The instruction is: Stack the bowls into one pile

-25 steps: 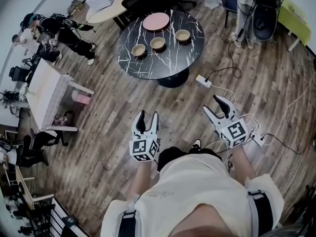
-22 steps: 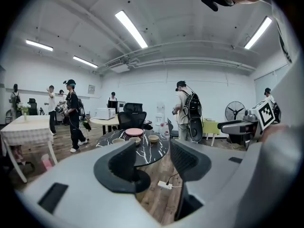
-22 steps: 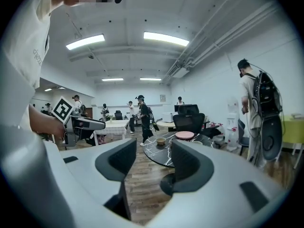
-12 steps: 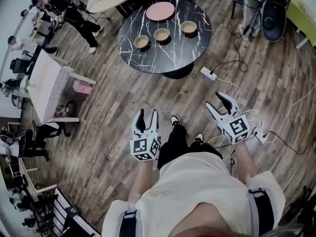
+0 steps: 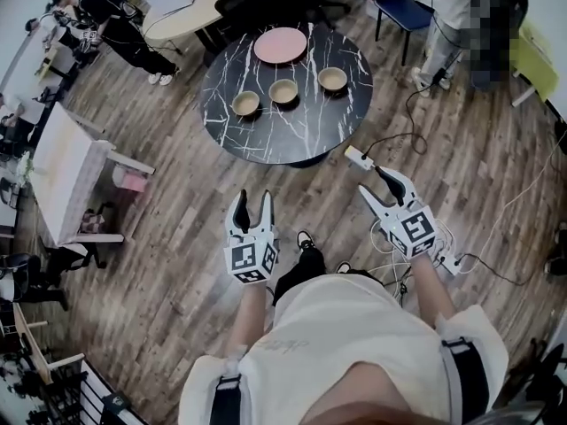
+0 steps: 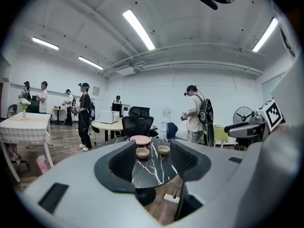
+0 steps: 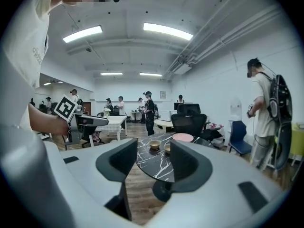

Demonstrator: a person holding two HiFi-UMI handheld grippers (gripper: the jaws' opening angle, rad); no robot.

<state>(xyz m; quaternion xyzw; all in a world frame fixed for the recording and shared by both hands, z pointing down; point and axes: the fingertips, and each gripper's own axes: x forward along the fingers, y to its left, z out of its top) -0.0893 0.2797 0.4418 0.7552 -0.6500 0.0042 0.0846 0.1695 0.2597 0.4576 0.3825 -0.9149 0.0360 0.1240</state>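
Three tan bowls stand apart in a row on a round black marble table, behind them a pink plate. Both grippers hang over the wood floor, well short of the table. My left gripper is open and empty; between its jaws the left gripper view shows two bowls far off. My right gripper is open with nothing in it, its jaws having just closed slightly. One bowl and the plate show beyond it.
A white power strip with cables lies on the floor just ahead of the right gripper. A white table stands at the left, office chairs and a tan table behind the marble one. Several people stand around the room's edges.
The person has stepped toward the marble table, carrying both grippers forward. The power strip now lies right at the right gripper's tip. The bowls have not moved.
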